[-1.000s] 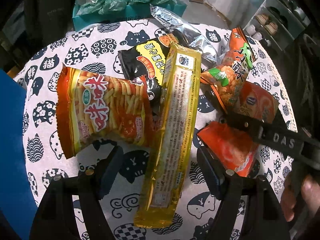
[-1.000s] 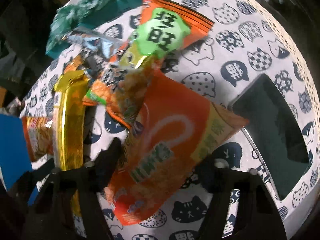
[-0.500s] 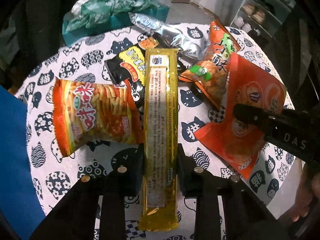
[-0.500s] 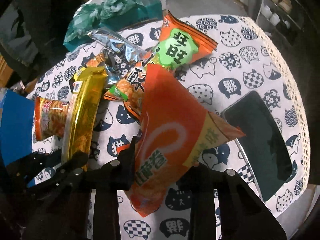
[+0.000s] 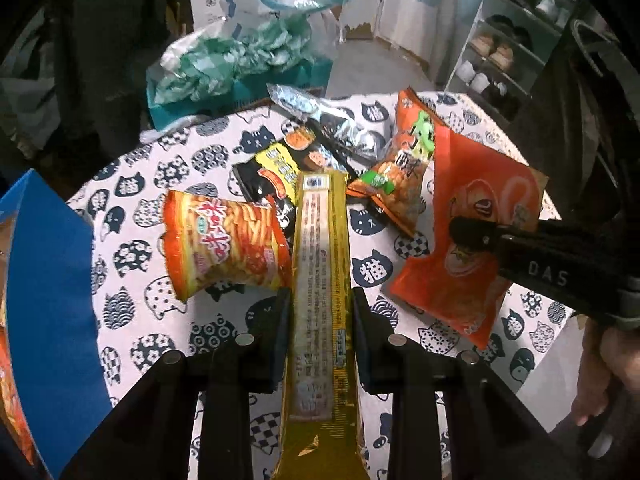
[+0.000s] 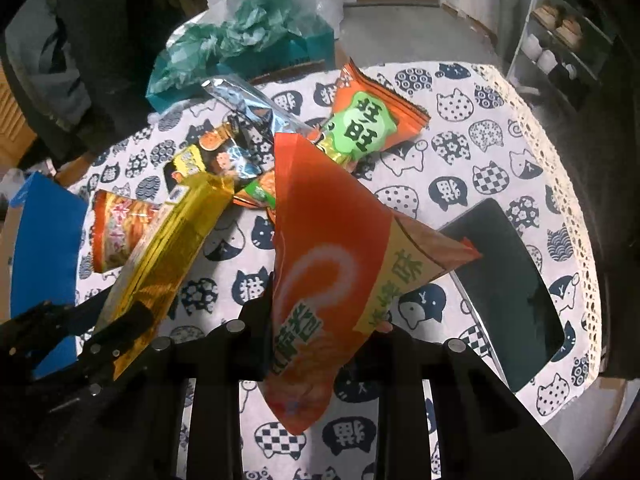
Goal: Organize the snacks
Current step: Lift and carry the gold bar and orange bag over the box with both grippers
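**2 snack packs clamped, 1 in each hand-held gripper**

We see the left hand-held gripper (image 5: 320,320) closed tight on a long, narrow gold foil pack (image 5: 320,280), its flat black pads pressing both long edges near the middle. The pack is a stiff, glossy rectangular sleeve with a pale printed label panel down its face; it runs from 6 o'clock toward 12 o'clock in the left wrist view and sits above the cloth.

The right hand-held gripper (image 6: 324,320) is likewise closed, pinching a puffy orange crisp bag (image 6: 332,272) with a white swirl and a yellow-green corner panel. The bag is crinkled film, roughly triangular as it hangs, its sealed tip pointing to 12 o'clock.

On the round tabletop (image 5: 192,160), covered in a white cloth printed with navy cat heads, the other snacks lie loose: a pillow-shaped red-orange bag of stick snacks (image 5: 224,248) at 9 o'clock of the gold pack, a black and yellow packet (image 5: 272,172) at 11 o'clock, a crumpled silver foil wrapper (image 5: 332,128) at 12 o'clock, and an orange bag with a green emblem (image 6: 368,120) at 1 o'clock. A dark, smooth, flat rectangular slab (image 6: 516,292) lies at 3 o'clock in the right wrist view.
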